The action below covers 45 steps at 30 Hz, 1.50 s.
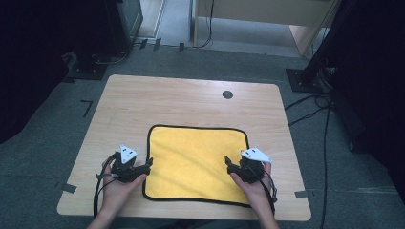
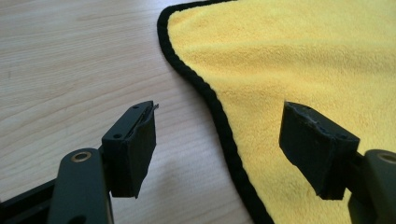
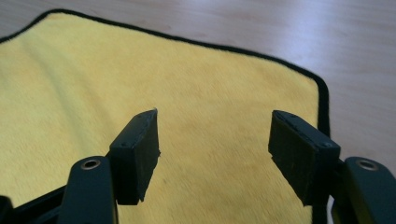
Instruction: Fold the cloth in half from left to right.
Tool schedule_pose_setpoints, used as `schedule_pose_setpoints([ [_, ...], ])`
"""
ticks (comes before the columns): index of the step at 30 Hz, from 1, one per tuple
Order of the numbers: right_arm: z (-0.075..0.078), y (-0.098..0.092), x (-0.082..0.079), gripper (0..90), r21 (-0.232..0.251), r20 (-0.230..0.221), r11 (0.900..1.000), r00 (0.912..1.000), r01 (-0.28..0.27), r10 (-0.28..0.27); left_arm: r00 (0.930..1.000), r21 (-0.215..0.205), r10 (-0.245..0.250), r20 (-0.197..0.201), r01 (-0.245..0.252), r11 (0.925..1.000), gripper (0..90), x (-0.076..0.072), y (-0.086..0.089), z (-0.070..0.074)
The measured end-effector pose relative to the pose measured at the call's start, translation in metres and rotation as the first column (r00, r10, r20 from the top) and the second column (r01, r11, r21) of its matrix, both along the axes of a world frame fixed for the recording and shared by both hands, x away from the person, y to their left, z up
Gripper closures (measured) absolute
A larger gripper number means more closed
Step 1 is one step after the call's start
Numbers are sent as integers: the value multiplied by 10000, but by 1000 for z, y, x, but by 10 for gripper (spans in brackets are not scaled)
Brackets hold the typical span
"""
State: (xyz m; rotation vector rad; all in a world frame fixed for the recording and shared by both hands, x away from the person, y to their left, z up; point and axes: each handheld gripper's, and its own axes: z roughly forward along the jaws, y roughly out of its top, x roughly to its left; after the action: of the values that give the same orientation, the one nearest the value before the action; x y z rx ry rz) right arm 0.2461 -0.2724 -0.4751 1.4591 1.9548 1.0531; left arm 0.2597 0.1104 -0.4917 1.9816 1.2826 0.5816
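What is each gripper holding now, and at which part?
Nothing. The left gripper and right gripper are both open over the yellow cloth's edges, with empty gaps.

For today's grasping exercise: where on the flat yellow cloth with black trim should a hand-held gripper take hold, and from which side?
Pinch the yellow microfibre cloth with black trim at its black-bound left edge, coming from the left. It lies flat, so only the border gives a lip, and the open left hand-held gripper already straddles it.
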Motion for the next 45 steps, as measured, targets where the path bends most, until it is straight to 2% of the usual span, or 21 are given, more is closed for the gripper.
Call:
schedule_pose_setpoints([
  [4, 10, 19, 13, 350, -8, 228, 9996, 9993, -297, 297, 9998, 82, -170, -76, 171, 9998, 278, -10, 2, 0],
  [8, 18, 62, 35, 380, -54, 351, 9936, 9929, -1132, 1134, 9989, -112, -369, -281, 366, 9993, 279, -25, 8, -1],
  [12, 13, 101, 60, 403, -89, 68, 9865, 9865, -1633, 1634, 9980, -216, -495, -399, 487, 9986, 278, -37, 11, -4],
  [15, 10, 116, 71, 416, 112, -172, 9846, 9845, -1743, 1745, 9964, -154, -656, -538, 649, 9978, 277, -47, 13, -7],
  [17, 7, 136, 85, 428, 110, -273, 9823, 9819, -1871, 1873, 9960, -27, -724, -517, 724, 9974, 277, -53, 13, -11],
  [18, 6, 155, 97, 439, 64, -308, 9807, 9802, -1956, 1957, 9960, 463, -785, -420, 804, 9957, 278, -54, 10, -16],
  [19, 5, 164, 103, 443, 93, -298, 9800, 9795, -1988, 1990, 9955, 620, -838, -433, 864, 9943, 277, -54, 9, -17],
  [21, 6, 182, 113, 453, 101, -321, 9780, 9775, -2082, 2085, 9953, 636, -859, -446, 886, 9940, 277, -53, 8, -18],
  [22, 6, 182, 113, 453, 101, -321, 9780, 9775, -2082, 2085, 9950, 670, -879, -479, 910, 9936, 277, -53, 7, -19],
  [23, 6, 197, 122, 463, 198, -357, 9751, 9745, -2208, 2214, 9949, 791, -896, -455, 930, 9925, 276, -54, 7, -19],
  [25, 5, 202, 126, 469, 281, -401, 9745, 9739, -2226, 2236, 9951, 745, -875, -467, 908, 9931, 277, -55, 7, -20],
  [27, -1, 223, 138, 480, 107, -711, 9731, 9705, -2300, 2302, 9946, 770, -896, -519, 934, 9926, 282, -57, 6, -20],
  [32, -11, 247, 149, 473, 175, -1181, 9738, 9666, -2269, 2274, 9939, 796, -1010, -433, 1042, 9914, 341, -61, 1, -20],
  [34, -15, 254, 150, 468, -25, -1256, 9715, 9639, -2370, 2348, 9937, 848, -1032, -447, 1067, 9907, 344, -61, 1, -20],
  [35, -20, 261, 152, 457, -430, -1378, 9691, 9622, -2429, 2350, 9935, 848, -1045, -448, 1080, 9905, 351, -61, 1, -20],
  [36, -20, 261, 152, 457, -430, -1378, 9691, 9622, -2429, 2350, 9934, 807, -1055, -446, 1088, 9908, 351, -61, 1, -20],
  [38, -28, 266, 155, 462, -784, -1641, 9772, 9694, -1975, 1827, 9926, 784, -1122, -454, 1156, 9902, 378, -62, 1, -20],
  [39, -31, 267, 156, 474, -738, -1758, 9785, 9684, -1924, 1771, 9919, 711, -1166, -496, 1200, 9902, 389, -61, 2, -20],
  [42, -34, 271, 156, 582, -970, -1479, 9812, 9773, -1670, 1518, 9907, 579, -1236, -576, 1269, 9902, 452, -61, 2, -20],
  [44, -33, 273, 157, 703, -1008, -1414, 9782, 9759, -1814, 1664, 9874, 346, -1432, -668, 1457, 9887, 559, -61, 3, -20],
  [45, -33, 273, 157, 703, -1008, -1414, 9782, 9759, -1814, 1664, 9868, 300, -1477, -658, 1500, 9882, 559, -61, 2, -20],
])
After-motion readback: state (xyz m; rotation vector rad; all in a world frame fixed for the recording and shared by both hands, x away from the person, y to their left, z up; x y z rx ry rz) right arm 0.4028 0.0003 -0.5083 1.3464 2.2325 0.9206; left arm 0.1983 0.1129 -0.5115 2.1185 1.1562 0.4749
